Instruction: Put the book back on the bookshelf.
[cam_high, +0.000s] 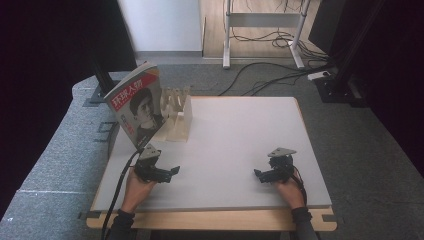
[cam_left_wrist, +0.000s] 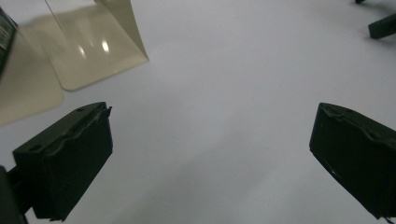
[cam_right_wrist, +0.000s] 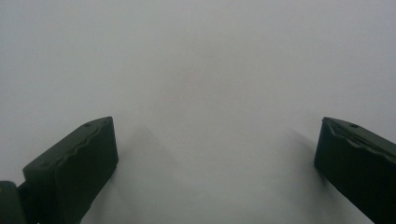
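Observation:
A magazine-like book (cam_high: 136, 102) with a portrait on its cover stands tilted in a beige slotted rack (cam_high: 179, 117) at the table's far left. My left gripper (cam_high: 170, 174) rests low on the white table top (cam_high: 235, 135) near the front left, a short way in front of the book. In the left gripper view this gripper (cam_left_wrist: 210, 140) is open with bare table between its jaws, and the rack's glossy base (cam_left_wrist: 88, 51) lies ahead to the left. My right gripper (cam_high: 259, 175) rests at the front right. It is open over plain white surface (cam_right_wrist: 215, 149), holding nothing.
Black cables (cam_high: 270, 75) trail over the grey carpet behind the table, by the white legs of a stand (cam_high: 227, 45). Dark curtains hang at both sides. A wooden strip (cam_high: 210, 220) edges the table's front. The white top between the grippers is wide and flat.

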